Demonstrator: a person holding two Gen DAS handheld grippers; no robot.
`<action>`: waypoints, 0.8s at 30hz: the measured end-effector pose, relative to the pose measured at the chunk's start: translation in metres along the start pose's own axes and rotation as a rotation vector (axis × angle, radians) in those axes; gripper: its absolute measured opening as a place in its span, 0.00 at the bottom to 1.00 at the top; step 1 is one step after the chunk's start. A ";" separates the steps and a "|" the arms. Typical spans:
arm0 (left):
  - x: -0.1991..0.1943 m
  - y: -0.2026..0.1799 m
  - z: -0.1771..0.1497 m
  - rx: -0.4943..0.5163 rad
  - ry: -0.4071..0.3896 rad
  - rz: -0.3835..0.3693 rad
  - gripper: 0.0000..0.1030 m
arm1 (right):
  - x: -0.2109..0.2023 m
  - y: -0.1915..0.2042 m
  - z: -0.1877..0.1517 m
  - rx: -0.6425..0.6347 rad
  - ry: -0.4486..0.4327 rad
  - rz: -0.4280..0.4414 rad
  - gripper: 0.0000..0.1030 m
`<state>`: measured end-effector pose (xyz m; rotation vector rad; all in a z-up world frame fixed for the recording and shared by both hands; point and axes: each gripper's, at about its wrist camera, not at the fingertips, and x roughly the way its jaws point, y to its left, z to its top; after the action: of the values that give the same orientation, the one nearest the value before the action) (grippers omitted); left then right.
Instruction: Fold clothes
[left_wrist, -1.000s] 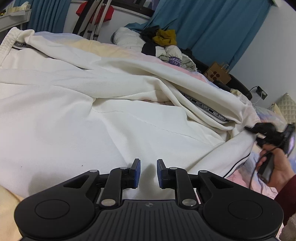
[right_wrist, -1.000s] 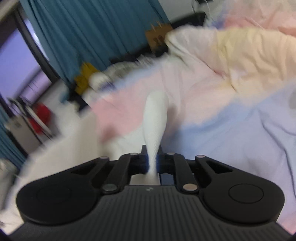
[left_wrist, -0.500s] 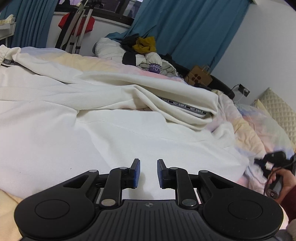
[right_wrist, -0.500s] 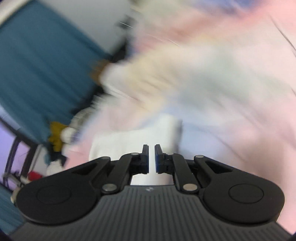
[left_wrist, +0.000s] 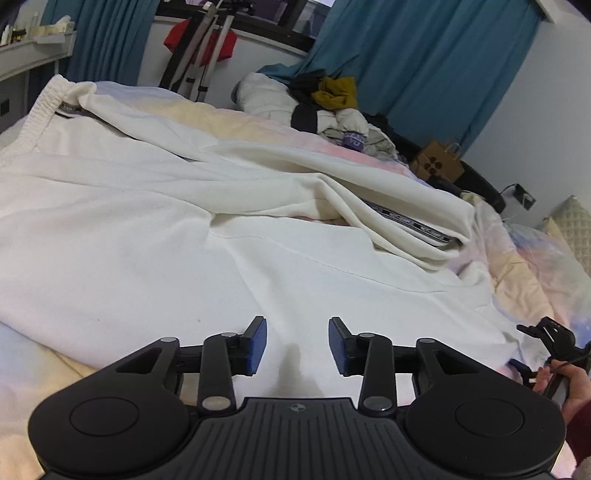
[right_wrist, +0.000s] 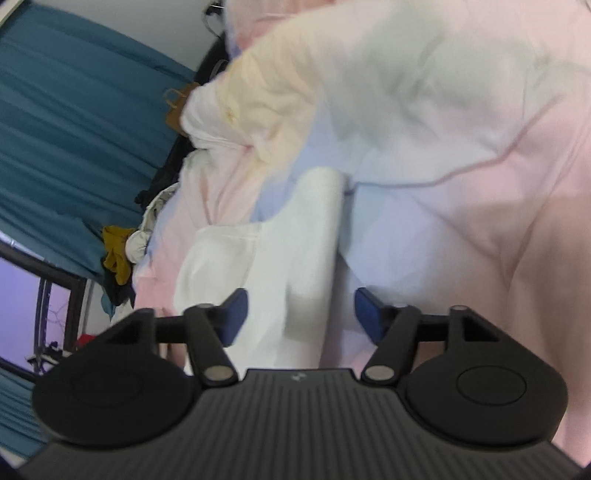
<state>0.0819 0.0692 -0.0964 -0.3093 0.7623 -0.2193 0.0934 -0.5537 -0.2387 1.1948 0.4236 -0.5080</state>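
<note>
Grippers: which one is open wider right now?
The right gripper: its jaws stand far apart over the white garment. The left gripper is open too, but with a narrower gap.

We see lettering on the black band (left_wrist: 413, 224) inside the white garment (left_wrist: 184, 229) and on a purple cloth (left_wrist: 354, 140), but can read neither.

left tool (left_wrist: 297, 345): spread wider | right tool (right_wrist: 301, 314): released white garment (right_wrist: 280, 258), now spread
</note>
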 end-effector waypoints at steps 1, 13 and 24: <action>0.001 0.000 0.001 0.004 0.000 0.007 0.41 | 0.004 -0.001 -0.001 0.006 0.002 0.001 0.68; 0.009 0.008 0.011 -0.028 0.012 0.050 0.56 | 0.024 0.026 -0.004 -0.198 -0.101 -0.036 0.08; -0.023 0.060 0.026 -0.265 -0.013 0.055 0.65 | -0.029 0.015 -0.015 -0.023 -0.317 -0.173 0.06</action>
<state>0.0886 0.1374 -0.0853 -0.5394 0.7865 -0.0631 0.0783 -0.5305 -0.2156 1.0384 0.2604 -0.8263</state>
